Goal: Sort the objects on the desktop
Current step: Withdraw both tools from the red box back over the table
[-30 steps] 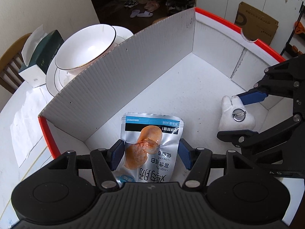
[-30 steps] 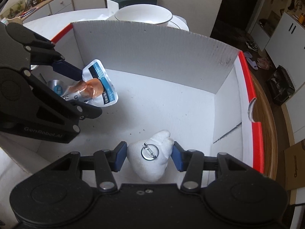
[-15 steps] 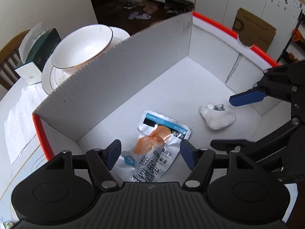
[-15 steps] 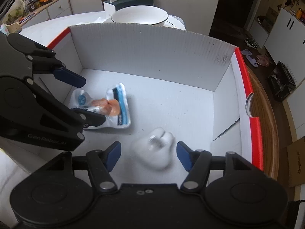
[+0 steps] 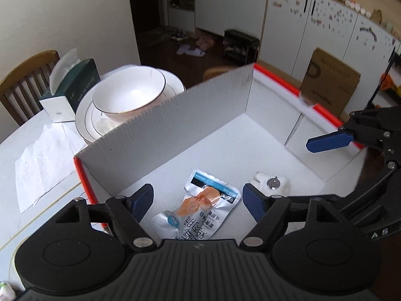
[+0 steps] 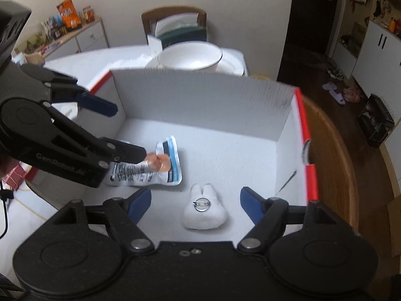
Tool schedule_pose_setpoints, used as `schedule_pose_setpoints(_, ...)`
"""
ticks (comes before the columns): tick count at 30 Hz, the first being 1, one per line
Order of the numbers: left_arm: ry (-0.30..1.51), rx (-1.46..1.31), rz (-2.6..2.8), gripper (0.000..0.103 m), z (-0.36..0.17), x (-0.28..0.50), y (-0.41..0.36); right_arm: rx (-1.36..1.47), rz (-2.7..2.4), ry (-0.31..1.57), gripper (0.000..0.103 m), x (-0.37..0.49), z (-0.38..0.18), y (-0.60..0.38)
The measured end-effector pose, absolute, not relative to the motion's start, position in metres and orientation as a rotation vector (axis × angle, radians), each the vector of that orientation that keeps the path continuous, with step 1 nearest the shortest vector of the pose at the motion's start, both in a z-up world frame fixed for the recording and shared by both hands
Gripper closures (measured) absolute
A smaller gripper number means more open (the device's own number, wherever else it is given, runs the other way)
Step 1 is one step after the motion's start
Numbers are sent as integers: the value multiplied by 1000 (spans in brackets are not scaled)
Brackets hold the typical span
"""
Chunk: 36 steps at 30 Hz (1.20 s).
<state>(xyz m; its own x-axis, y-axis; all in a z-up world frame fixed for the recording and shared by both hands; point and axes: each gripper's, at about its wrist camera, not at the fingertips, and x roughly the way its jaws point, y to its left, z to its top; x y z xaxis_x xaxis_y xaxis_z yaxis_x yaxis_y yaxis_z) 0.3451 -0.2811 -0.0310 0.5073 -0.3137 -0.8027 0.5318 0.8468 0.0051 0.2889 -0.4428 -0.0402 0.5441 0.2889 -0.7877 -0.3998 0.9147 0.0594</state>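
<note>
I see both my left gripper [image 5: 198, 202] and right gripper [image 6: 195, 202] spread wide, gripping nothing; snack pouch [image 5: 200, 210] and white plush [image 6: 204, 213] lie apart on the box [image 6: 200, 100] floor

You see a glossy foil snack pouch [image 5: 200, 210] on the matt corrugated cardboard box [image 5: 175, 125], a soft cloth plush [image 6: 204, 210] with a shiny metal pin, and a glazed ceramic bowl [image 5: 129, 92] at upper left.
</note>
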Motion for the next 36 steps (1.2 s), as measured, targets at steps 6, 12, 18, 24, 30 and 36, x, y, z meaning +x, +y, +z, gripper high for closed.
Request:
schedule_pose_setpoints(6,862,257,-516,23,-17,328,-274,-85,405,846,23,281,-25,-452)
schedule_pose_setpoints(12,824,239,-508,19,-5,311,-263,-60,400,815,21,273,-19,-450)
schedule_pose_setpoints(18,795,204,-491,16,3,296,-246,-41,388,788,19,260,-15,-444)
schedule_pose_setpoints(24,765,162,-477,10,11,280,-223,-38,388,783,14,248,-12,-432)
schedule_pose_setpoints(30,745,133,-465,0,13,261,-190,-10,381,710,5,230,-5,-412)
schedule_pose_setpoints(36,735,120,-453,0,14,238,-152,58,423,665,2,215,2,-383)
